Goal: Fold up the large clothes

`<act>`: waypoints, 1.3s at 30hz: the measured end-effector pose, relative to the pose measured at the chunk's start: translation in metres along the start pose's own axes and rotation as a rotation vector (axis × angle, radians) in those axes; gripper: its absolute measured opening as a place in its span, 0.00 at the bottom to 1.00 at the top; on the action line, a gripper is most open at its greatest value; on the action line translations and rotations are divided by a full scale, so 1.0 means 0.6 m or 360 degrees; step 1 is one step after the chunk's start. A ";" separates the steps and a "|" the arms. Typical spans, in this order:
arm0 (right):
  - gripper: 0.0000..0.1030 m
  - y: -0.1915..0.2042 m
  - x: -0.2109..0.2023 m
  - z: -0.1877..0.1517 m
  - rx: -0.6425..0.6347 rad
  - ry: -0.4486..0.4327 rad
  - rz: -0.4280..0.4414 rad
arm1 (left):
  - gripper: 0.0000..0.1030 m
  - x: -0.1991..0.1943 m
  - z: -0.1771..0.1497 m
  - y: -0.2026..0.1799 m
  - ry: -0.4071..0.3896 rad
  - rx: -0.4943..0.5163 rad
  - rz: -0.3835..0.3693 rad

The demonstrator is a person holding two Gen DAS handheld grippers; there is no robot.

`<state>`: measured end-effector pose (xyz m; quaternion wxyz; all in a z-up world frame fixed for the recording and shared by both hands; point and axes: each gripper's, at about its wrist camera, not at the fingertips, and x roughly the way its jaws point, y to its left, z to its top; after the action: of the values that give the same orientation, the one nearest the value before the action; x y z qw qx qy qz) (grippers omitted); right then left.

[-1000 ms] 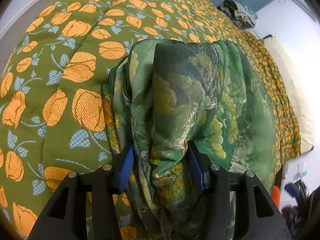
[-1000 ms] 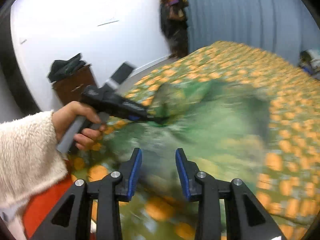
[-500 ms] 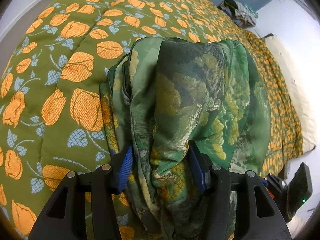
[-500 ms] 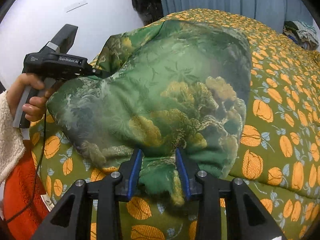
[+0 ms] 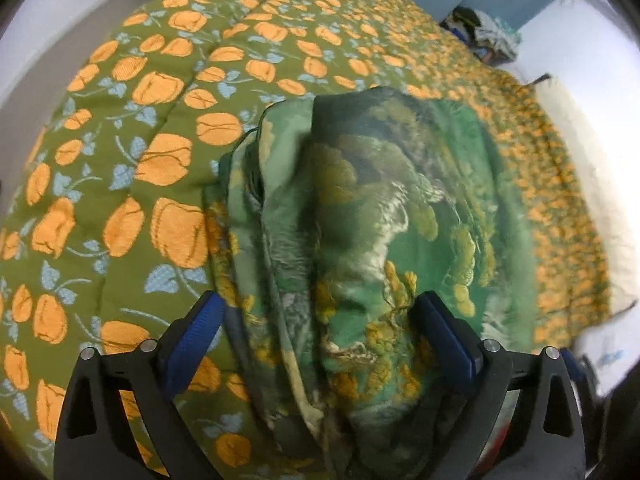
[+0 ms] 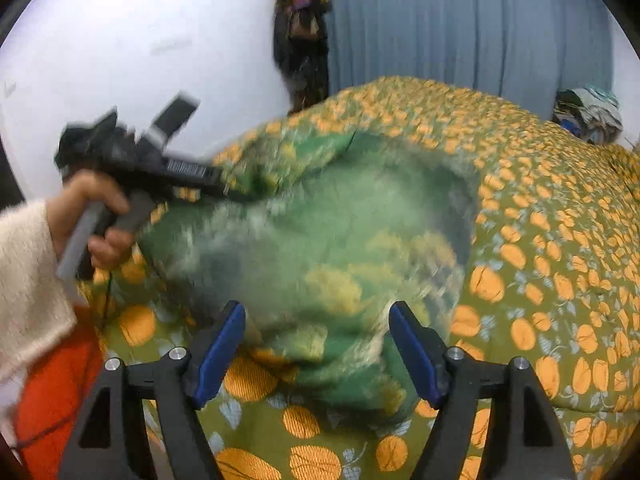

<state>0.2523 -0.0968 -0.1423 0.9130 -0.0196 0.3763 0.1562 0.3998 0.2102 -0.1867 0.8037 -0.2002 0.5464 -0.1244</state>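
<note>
Our left gripper (image 5: 318, 320) is opening wide, its blue pads off the folded green garment (image 5: 360, 220) bunched between them on the orange-flowered bedspread (image 5: 160, 140). Our right gripper (image 6: 318, 344) is opening too, the garment's edge lying loose between its jaws.

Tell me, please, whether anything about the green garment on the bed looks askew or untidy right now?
Yes. The green garment sits as a humped bundle on the floral bedspread, its layered edges uneven and splayed on one side rather than squared. Both the left hand-held gripper and the right hand-held gripper are opening around it, so it rests unheld.
</note>
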 end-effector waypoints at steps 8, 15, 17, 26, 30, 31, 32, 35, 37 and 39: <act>0.74 -0.073 0.011 0.008 0.0197 0.0081 -0.0070 | 1.00 0.049 0.009 0.039 0.0153 -0.0112 -0.0244; 0.74 -0.171 0.055 0.001 0.0319 0.0356 -0.0204 | 1.00 0.068 -0.001 0.065 0.0171 -0.0121 -0.0358; 0.74 -0.196 0.060 0.004 0.0379 0.0315 -0.0085 | 1.00 0.075 0.001 0.067 0.0180 -0.0115 -0.0362; 0.81 -0.297 0.203 -0.018 0.0937 0.0337 0.0738 | 1.00 0.090 -0.002 0.087 0.0202 -0.0111 -0.0423; 0.97 -0.285 0.261 -0.013 0.0984 0.0472 0.0779 | 1.00 0.105 0.001 0.089 0.0195 -0.0096 -0.0428; 0.99 -0.284 0.277 -0.011 0.1000 0.0521 0.0784 | 1.00 0.108 0.002 0.091 0.0194 -0.0098 -0.0435; 0.99 -0.283 0.283 -0.009 0.1002 0.0541 0.0781 | 1.00 0.108 0.006 0.093 0.0189 -0.0107 -0.0440; 0.99 -0.271 0.288 0.008 0.0886 0.0564 0.0734 | 1.00 0.108 0.003 0.094 0.0137 -0.0101 -0.0430; 0.81 -0.253 0.276 0.024 0.0758 0.0511 0.0681 | 1.00 0.109 -0.004 0.093 0.0097 -0.0122 -0.0410; 0.69 -0.236 0.264 0.034 0.0668 0.0471 0.0616 | 0.90 0.110 -0.006 0.087 0.0085 -0.0132 -0.0387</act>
<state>0.4144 -0.1854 -0.2487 0.7859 0.2185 0.5258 0.2413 0.4199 0.2283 -0.2662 0.7589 -0.2946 0.5439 -0.2036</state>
